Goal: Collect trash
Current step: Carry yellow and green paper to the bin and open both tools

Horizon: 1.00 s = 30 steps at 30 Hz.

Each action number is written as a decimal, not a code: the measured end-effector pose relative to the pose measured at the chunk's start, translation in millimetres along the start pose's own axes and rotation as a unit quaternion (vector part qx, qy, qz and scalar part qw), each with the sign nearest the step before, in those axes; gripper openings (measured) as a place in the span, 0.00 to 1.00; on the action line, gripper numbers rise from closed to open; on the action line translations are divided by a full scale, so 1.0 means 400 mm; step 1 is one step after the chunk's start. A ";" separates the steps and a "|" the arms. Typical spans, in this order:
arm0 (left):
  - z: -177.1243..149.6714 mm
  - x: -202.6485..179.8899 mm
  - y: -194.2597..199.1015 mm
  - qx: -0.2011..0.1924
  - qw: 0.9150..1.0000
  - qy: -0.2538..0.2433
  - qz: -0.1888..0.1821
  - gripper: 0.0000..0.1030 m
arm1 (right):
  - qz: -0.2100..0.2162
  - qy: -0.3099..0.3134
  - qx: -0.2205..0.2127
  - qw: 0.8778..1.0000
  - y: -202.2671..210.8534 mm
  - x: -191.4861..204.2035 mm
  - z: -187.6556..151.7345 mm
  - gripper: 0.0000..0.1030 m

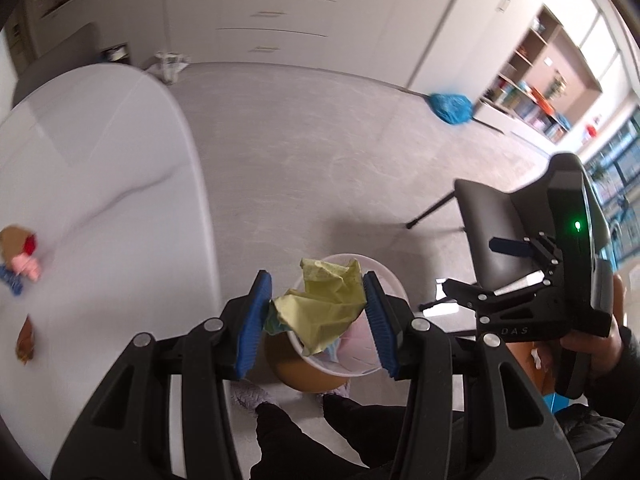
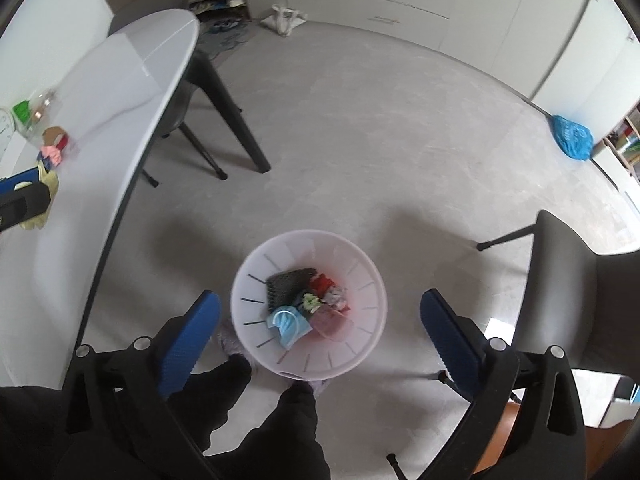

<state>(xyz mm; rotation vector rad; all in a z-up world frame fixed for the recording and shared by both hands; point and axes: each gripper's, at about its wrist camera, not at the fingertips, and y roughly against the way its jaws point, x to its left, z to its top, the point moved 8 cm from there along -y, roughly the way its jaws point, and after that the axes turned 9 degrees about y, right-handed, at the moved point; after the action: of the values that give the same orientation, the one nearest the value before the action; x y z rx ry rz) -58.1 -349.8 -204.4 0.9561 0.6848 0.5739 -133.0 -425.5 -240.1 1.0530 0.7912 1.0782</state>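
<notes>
The left gripper [image 1: 316, 312] has its jaws clamped on a crumpled yellow paper [image 1: 320, 304] above the white bin [image 2: 308, 304] on the floor, just beside the counter [image 2: 100, 92] edge. The right gripper [image 2: 320, 336] hangs over the bin, jaws spread wide, empty.

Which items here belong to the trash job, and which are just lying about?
Job:
- yellow crumpled paper, clamped in left gripper
- white bin, holding trash
- scraps on table
- right gripper, open above bin

Lying about:
- blue bag
- grey chair
- white bag
</notes>
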 end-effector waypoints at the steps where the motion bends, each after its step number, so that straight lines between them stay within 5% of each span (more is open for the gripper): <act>1: 0.000 -0.023 -0.010 0.004 1.000 -0.010 -0.005 0.45 | 0.000 -0.006 0.000 1.000 0.003 -0.011 -0.005 0.97; 6: -0.001 -0.097 -0.044 0.019 0.999 -0.042 -0.023 0.46 | 0.007 -0.041 -0.001 0.999 0.004 -0.064 -0.032 0.97; 10: -0.002 -0.138 -0.052 0.028 0.998 -0.044 -0.035 0.80 | 0.006 -0.050 -0.003 0.999 0.010 -0.084 -0.040 0.97; 14: 0.001 -0.153 -0.043 0.022 0.998 -0.045 -0.043 0.90 | 0.006 -0.052 -0.006 0.999 0.014 -0.086 -0.041 0.97; 30: 0.018 -0.019 0.017 -0.010 1.000 0.027 -0.008 0.92 | 0.007 -0.029 -0.012 0.999 0.019 -0.016 0.003 0.97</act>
<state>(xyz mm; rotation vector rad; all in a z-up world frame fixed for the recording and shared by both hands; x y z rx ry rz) -58.6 -356.0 -193.6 0.9175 0.7326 0.5923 -135.9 -431.1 -232.4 1.0654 0.7242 1.0615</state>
